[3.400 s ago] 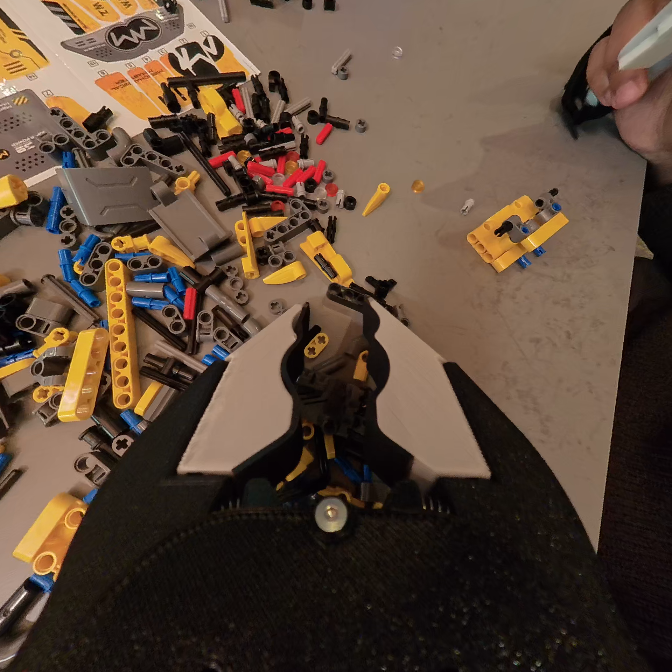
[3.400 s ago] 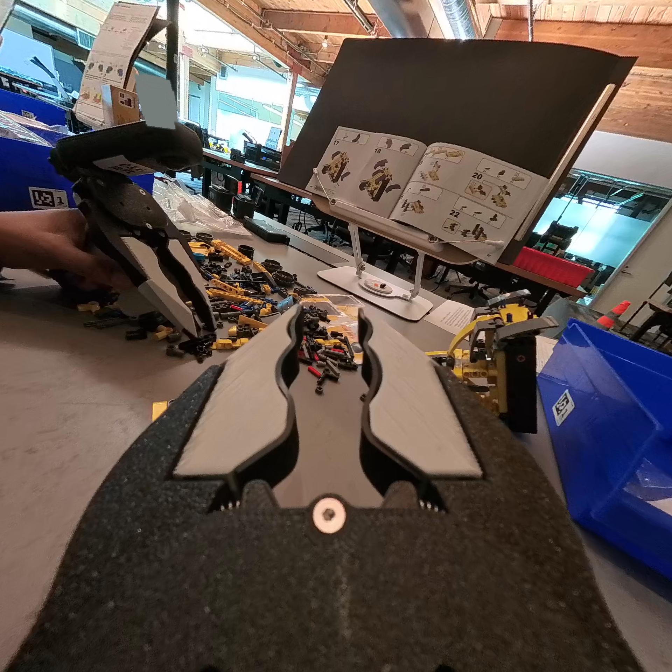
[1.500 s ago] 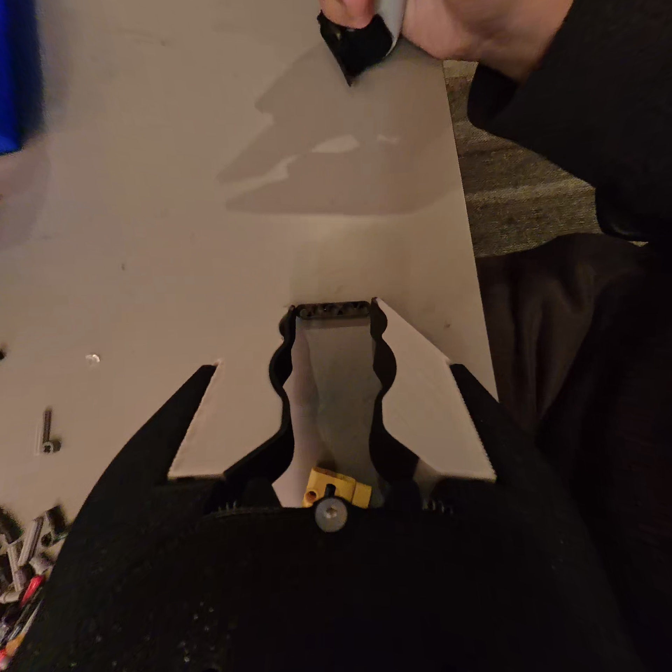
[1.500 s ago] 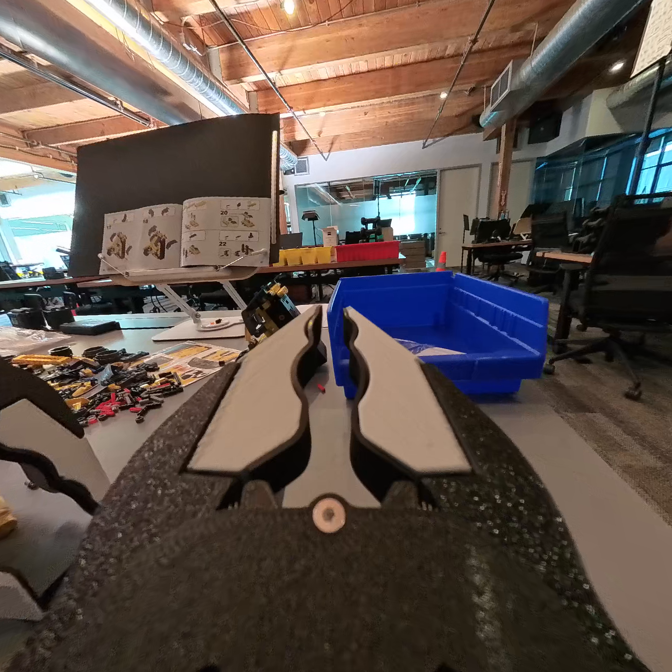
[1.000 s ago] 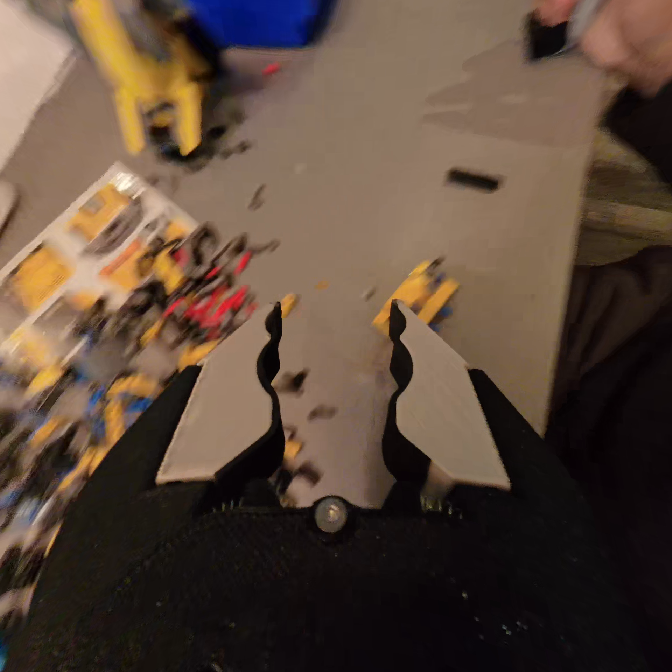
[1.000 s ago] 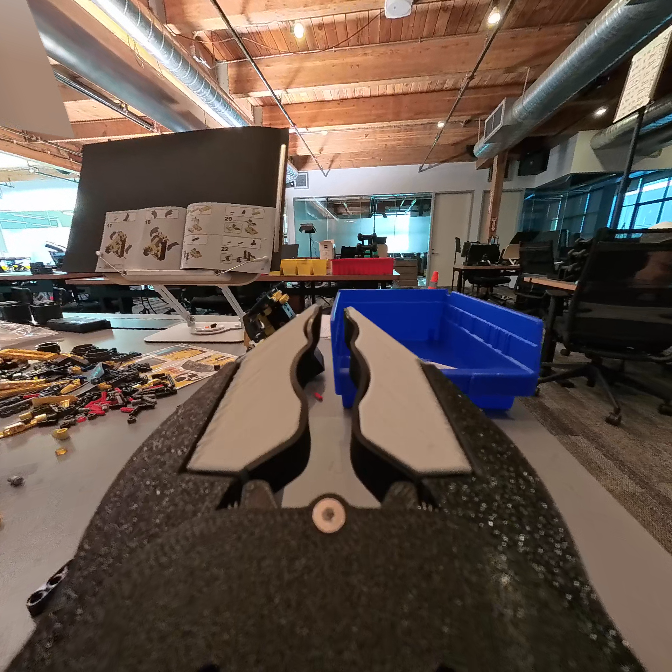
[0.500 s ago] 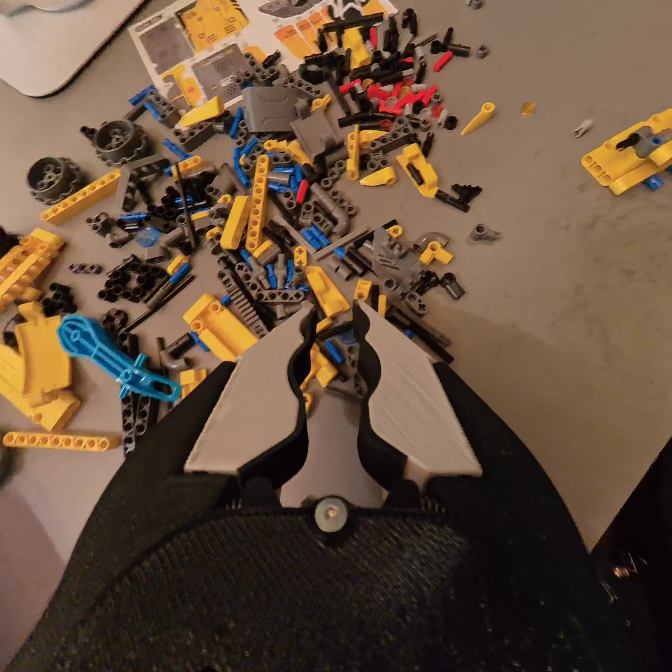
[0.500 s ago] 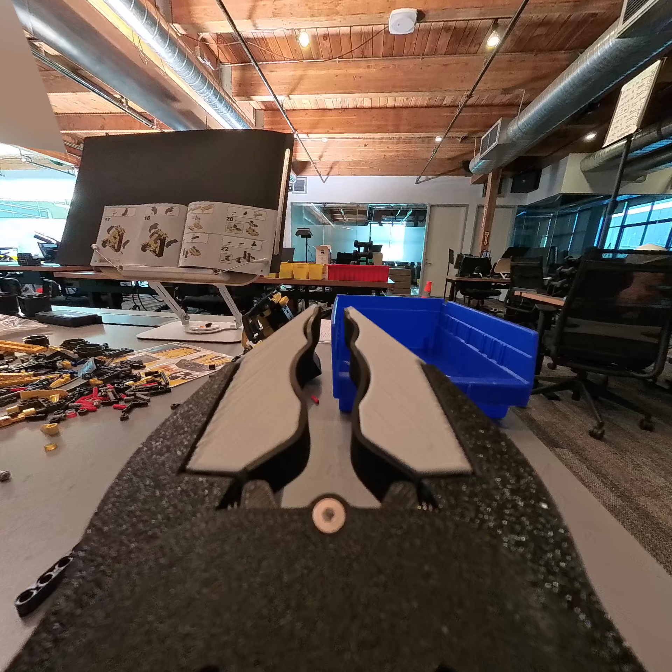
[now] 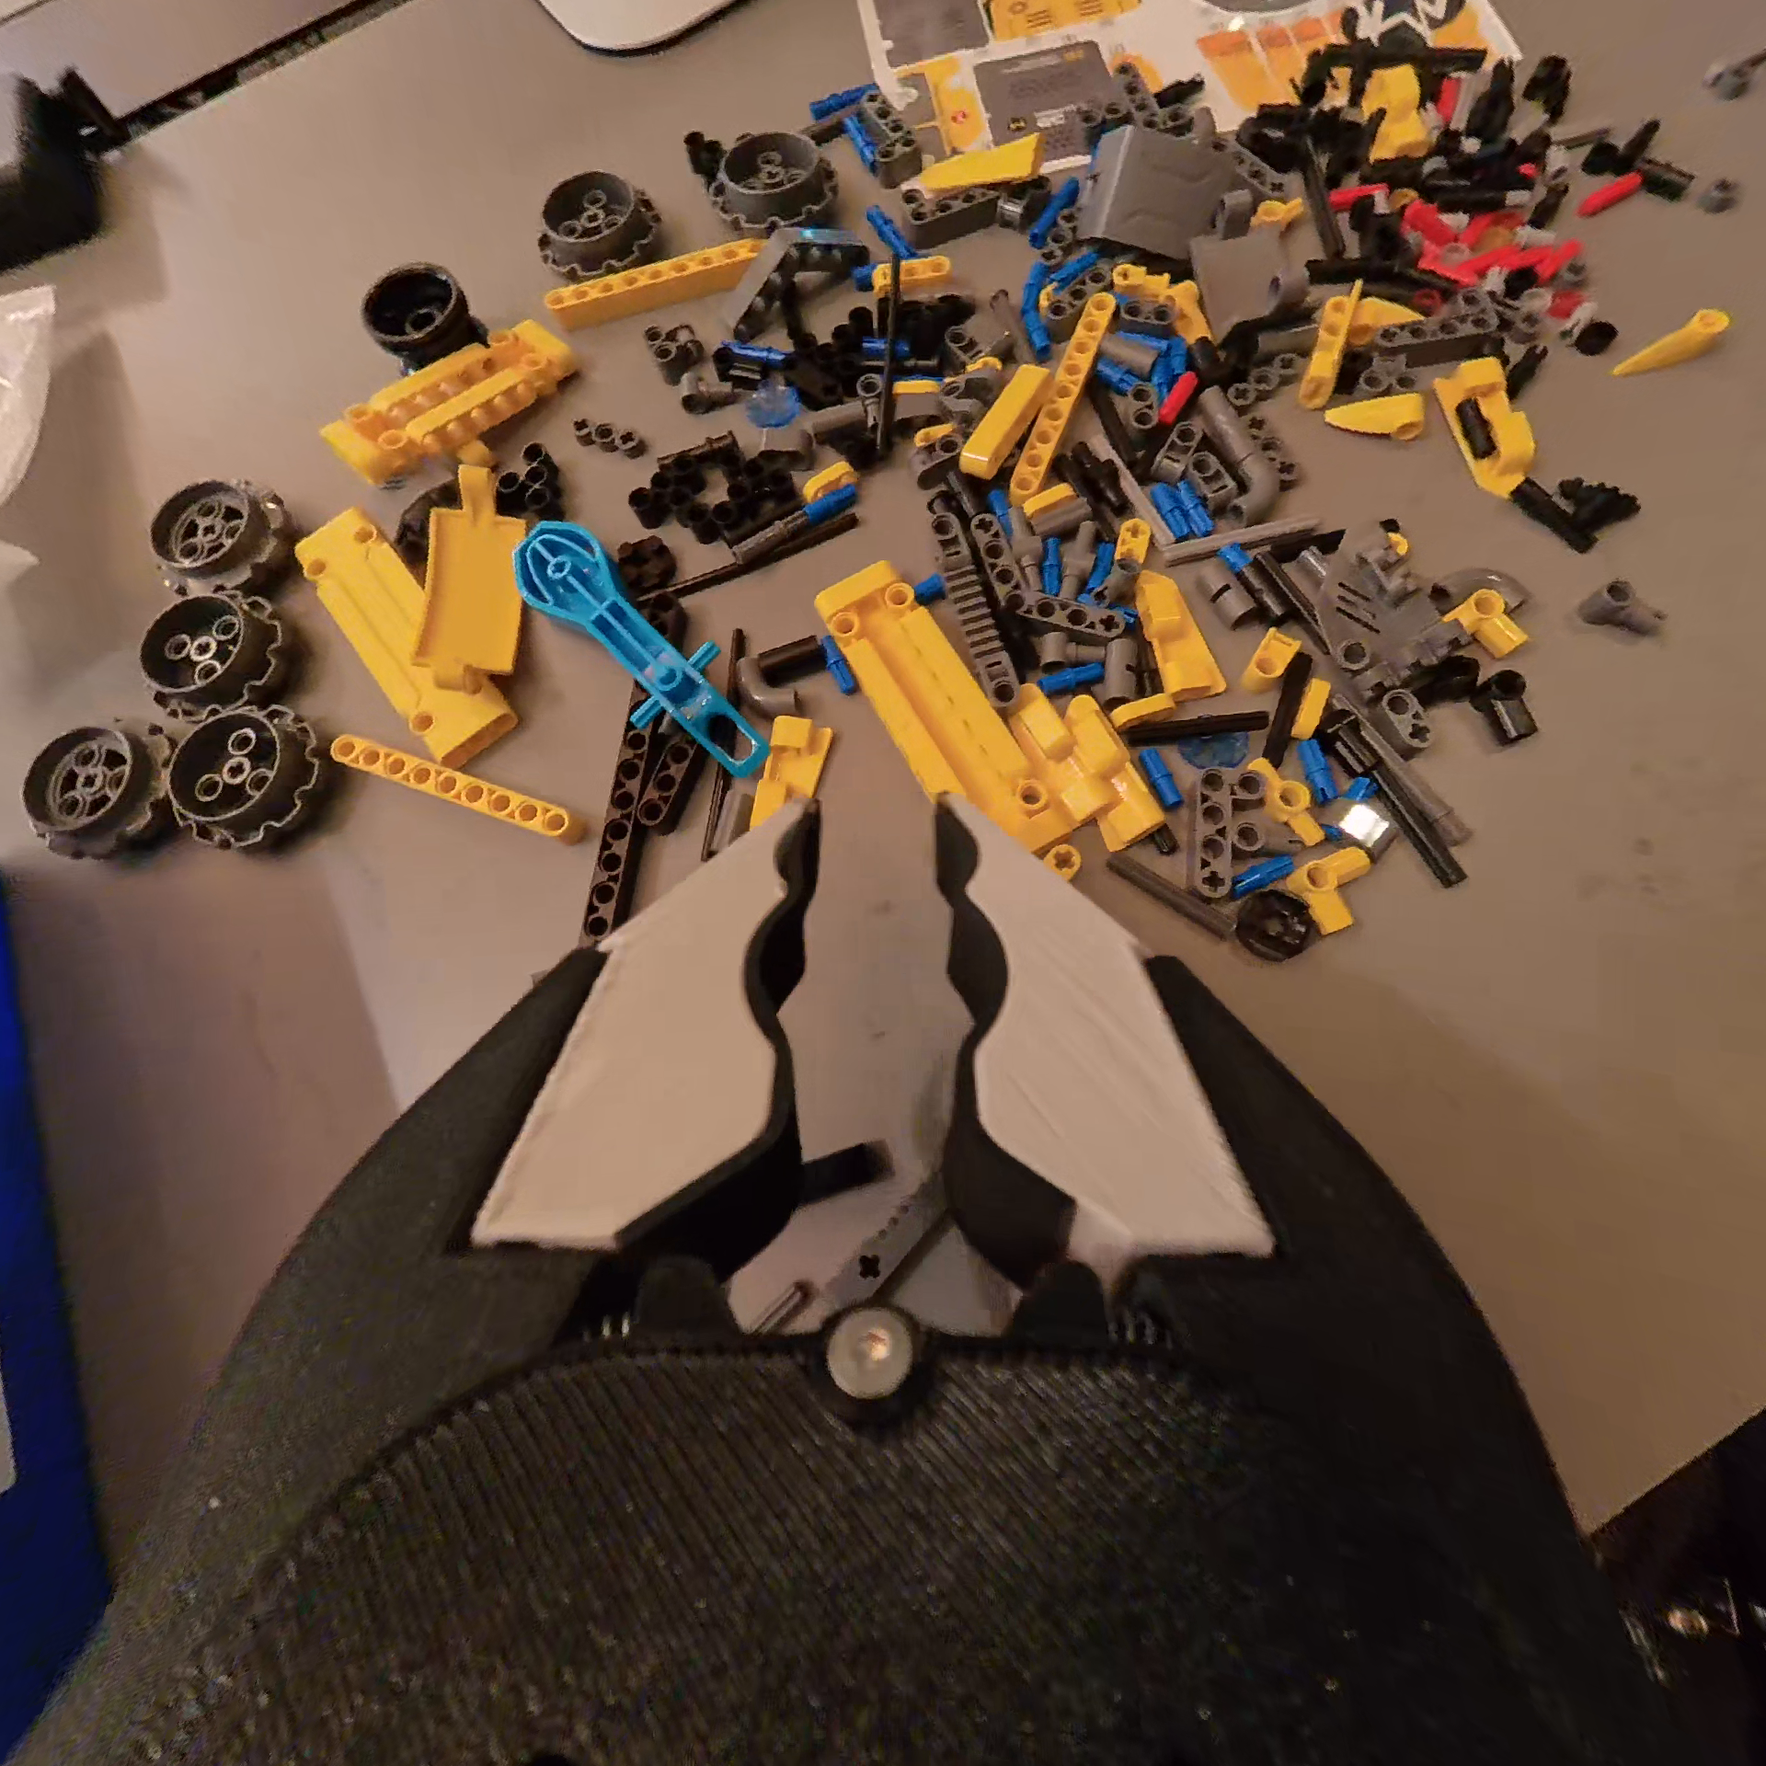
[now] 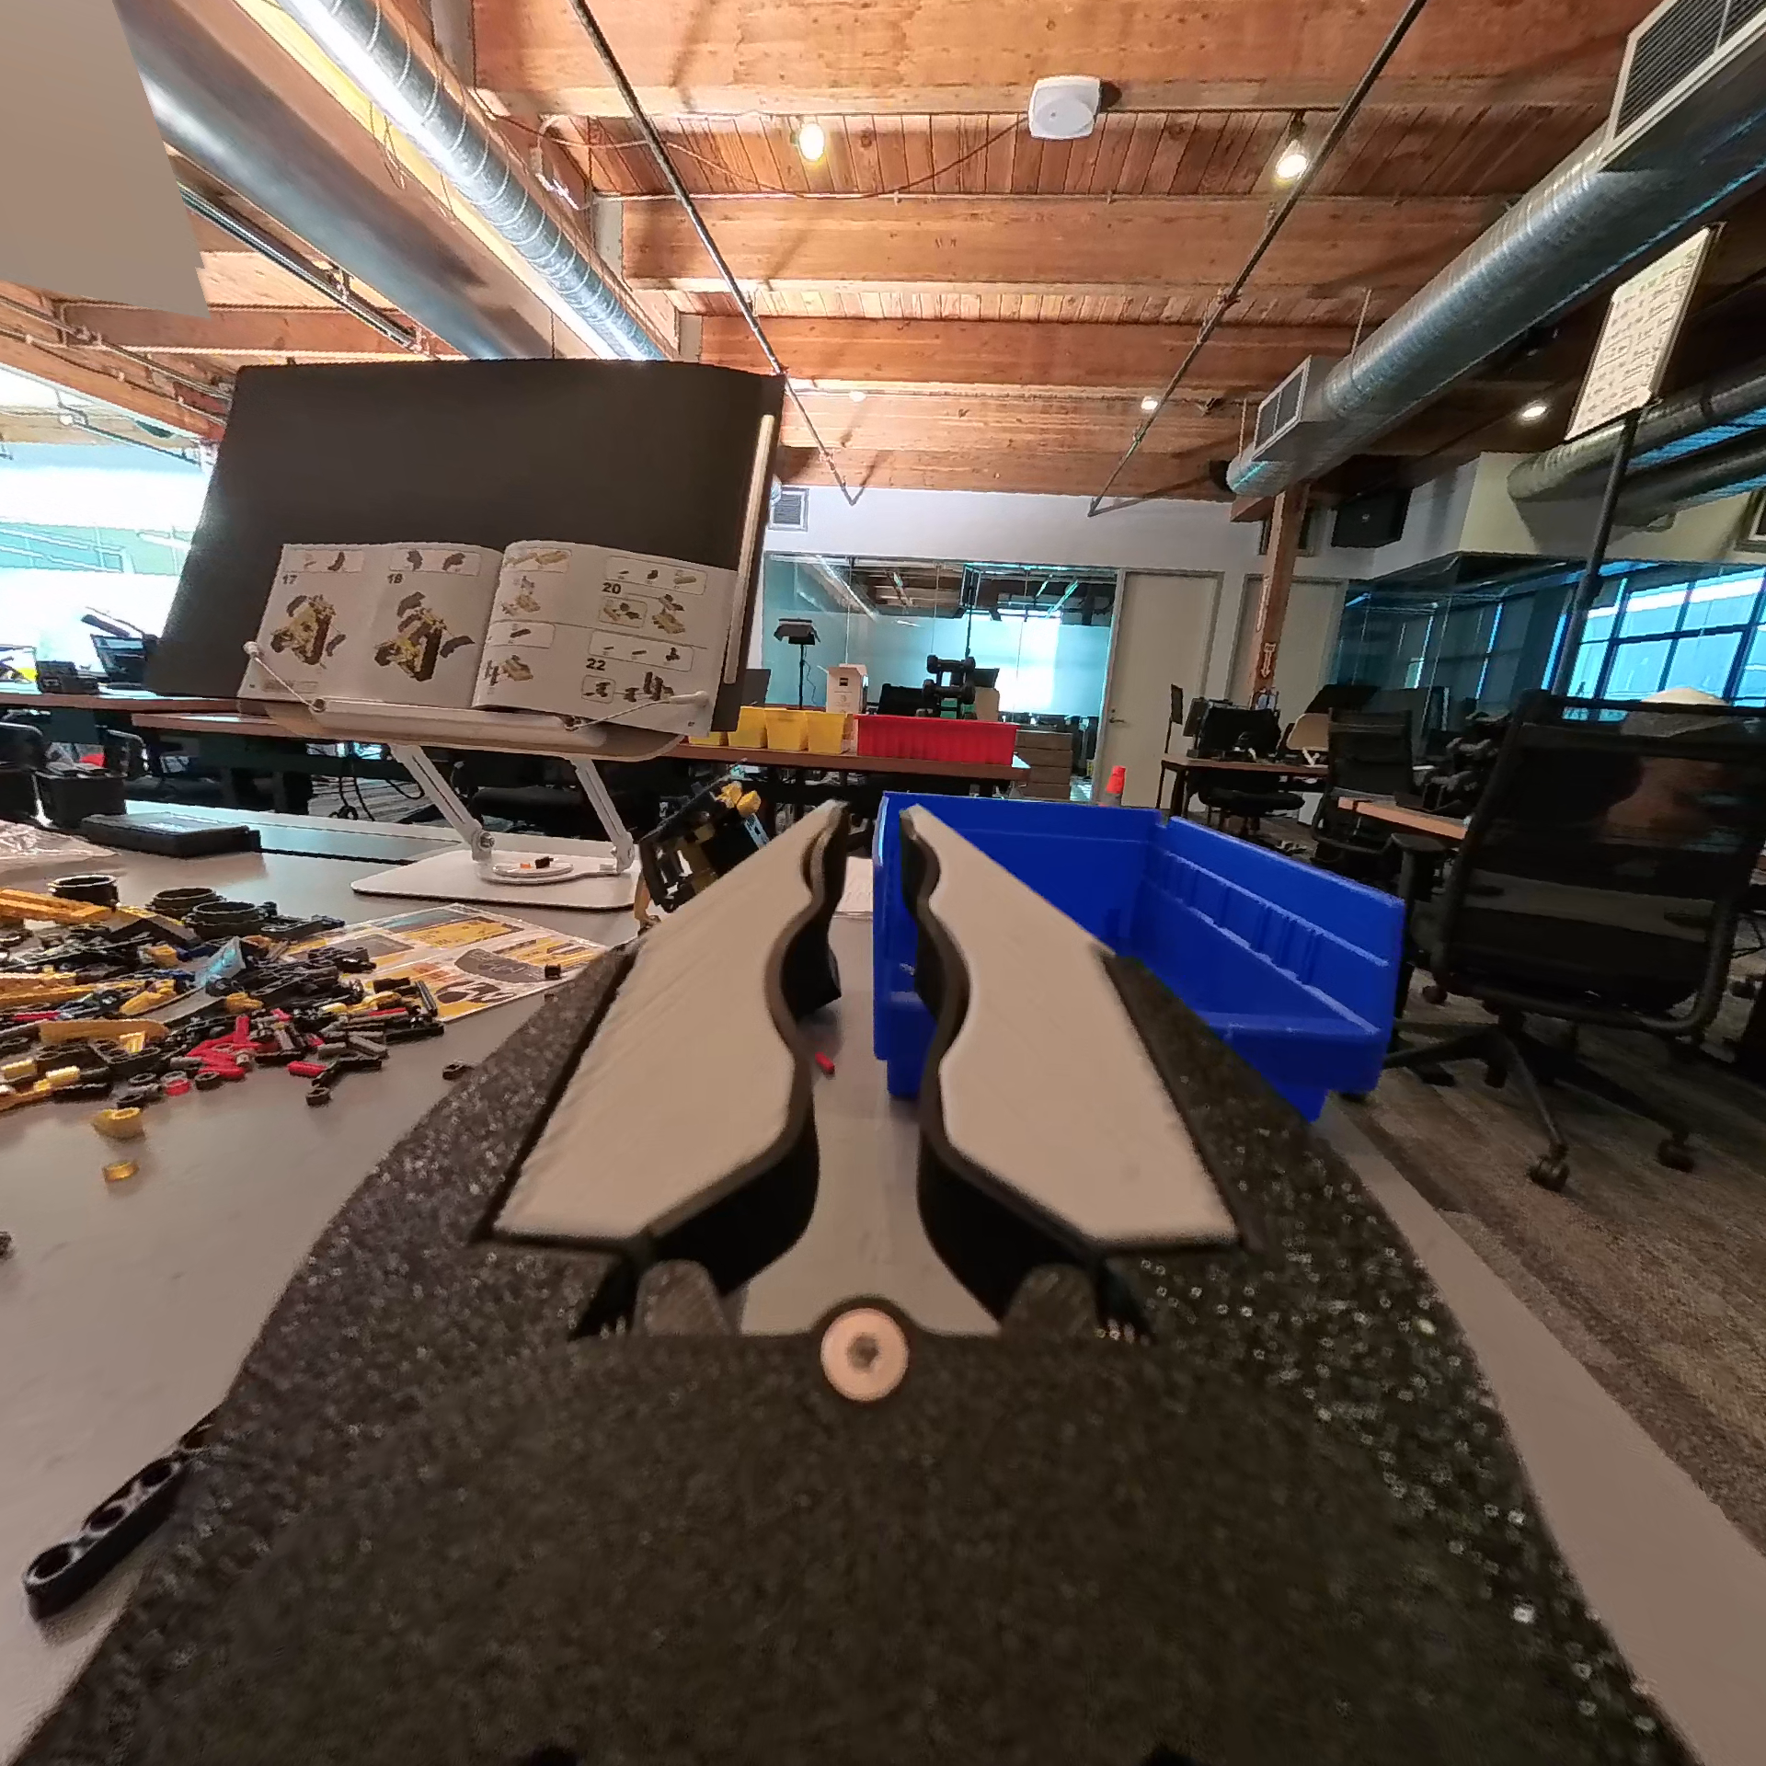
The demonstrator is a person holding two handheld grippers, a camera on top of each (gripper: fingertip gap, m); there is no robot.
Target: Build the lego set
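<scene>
Since half a second ago our left gripper (image 9: 874,841) has slid toward the left side of the heap, so the wheels now show, and its jaws have parted a little more. They stand spread with a clear gap and pinch nothing; bare grey tabletop (image 9: 1529,1051) shows between them. The gripper tilts steeply down at the table, its tips just short of the near fringe of the loose pieces. A grey toothed plastic beam (image 9: 889,1242) lies on the table under the finger bases.

Just beyond the right fingertip lies a long yellow studded plastic panel (image 9: 965,707). Just beyond the left one lie black perforated plastic beams (image 9: 631,812), with a light blue plastic brick-separator tool (image 9: 631,640) behind them. Black ribbed toy wheels (image 9: 205,650) sit toward the table's left edge, and a printed sticker sheet (image 9: 1051,86) lies near the far edge.

Our right gripper (image 10: 865,812) is held low and nearly level over the table, well apart from the heap. Its jaws are drawn close, with a narrow slit left, and hold nothing. Ahead of it a small red plastic pin (image 10: 824,1061) lies on the table before a blue plastic bin (image 10: 1242,917) near the right edge. A half-built yellow-and-black model (image 10: 702,841) stands beside the bin. An open instruction booklet (image 10: 497,621) rests on a stand at the far edge. A short black holed beam (image 10: 105,1519) lies beside the gripper's left flank.
</scene>
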